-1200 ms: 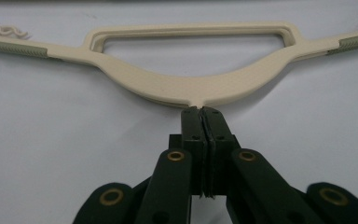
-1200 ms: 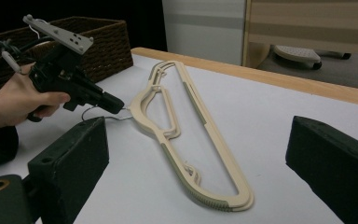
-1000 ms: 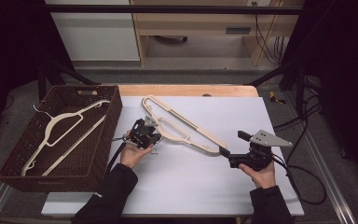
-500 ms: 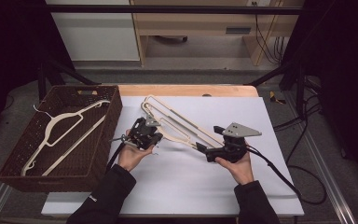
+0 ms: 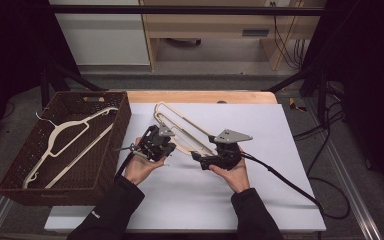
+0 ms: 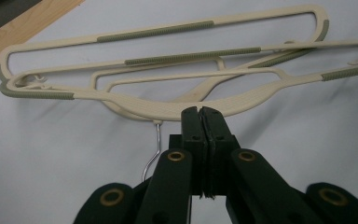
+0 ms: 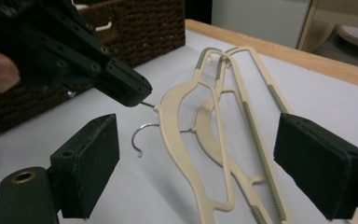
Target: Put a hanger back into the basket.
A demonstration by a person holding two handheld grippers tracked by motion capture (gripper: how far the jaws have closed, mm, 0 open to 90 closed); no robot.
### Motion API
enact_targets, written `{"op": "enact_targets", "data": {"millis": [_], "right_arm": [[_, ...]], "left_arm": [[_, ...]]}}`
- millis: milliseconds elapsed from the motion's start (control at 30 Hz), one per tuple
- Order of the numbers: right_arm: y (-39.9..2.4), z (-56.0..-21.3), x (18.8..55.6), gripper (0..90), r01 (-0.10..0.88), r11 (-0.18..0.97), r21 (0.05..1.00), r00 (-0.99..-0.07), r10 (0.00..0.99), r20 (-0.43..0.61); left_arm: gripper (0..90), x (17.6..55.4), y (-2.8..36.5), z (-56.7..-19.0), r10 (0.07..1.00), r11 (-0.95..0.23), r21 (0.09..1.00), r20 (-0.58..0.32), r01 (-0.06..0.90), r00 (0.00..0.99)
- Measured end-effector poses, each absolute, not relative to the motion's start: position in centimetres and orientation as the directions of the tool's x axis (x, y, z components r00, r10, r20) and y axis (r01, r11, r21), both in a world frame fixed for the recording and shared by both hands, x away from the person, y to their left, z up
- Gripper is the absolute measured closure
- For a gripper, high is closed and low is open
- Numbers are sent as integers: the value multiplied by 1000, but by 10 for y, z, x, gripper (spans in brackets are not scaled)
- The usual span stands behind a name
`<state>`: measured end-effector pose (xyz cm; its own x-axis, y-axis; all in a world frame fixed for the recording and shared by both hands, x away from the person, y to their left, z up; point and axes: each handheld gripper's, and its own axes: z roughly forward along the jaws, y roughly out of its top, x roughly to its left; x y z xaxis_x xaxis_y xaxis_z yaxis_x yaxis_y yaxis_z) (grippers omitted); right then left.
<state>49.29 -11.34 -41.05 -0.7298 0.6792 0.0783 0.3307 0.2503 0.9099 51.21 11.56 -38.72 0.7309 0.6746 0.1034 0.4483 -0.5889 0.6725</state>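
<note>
Two cream plastic hangers [image 5: 180, 131] lie overlapped on the white table cover. My left gripper [image 5: 166, 139] is shut on the thin metal hook of the nearer hanger [image 6: 168, 108], right at its neck. In the right gripper view, that left gripper [image 7: 130, 93] pinches the wire just beside the hanger's neck [image 7: 172, 121]. My right gripper [image 5: 200, 155] is at the hangers' near end with its jaws wide apart. Those jaws have just been closing a little. The hangers' arms lie between the right gripper's pads [image 7: 91, 158], which touch nothing.
A brown wicker basket [image 5: 122, 125] stands at the left and holds another cream hanger [image 5: 75, 135]. A strip of bare wood [image 5: 200, 96] runs along the table's far edge. The right gripper's cable [image 5: 290, 182] trails off to the right across the cover.
My right gripper has moved left across the table to the hangers' near end. My left gripper, still closed on the hook, has shifted slightly.
</note>
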Motion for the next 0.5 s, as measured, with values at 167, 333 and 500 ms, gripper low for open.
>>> {"op": "enact_targets", "data": {"millis": [167,333,500], "right_arm": [[-102,-422,498,189,350,261,899,-732,676,89],[-97,-433,503,227,365,304,880,-730,680,68],[-92,-446,506,293,380,355,854,-732,680,43]], "left_arm": [[887,512,114,-385,672,-593,667,101,452,734],[887,511,112,-384,672,-591,666,95,455,735],[887,510,110,-382,667,-591,666,87,455,740]]}}
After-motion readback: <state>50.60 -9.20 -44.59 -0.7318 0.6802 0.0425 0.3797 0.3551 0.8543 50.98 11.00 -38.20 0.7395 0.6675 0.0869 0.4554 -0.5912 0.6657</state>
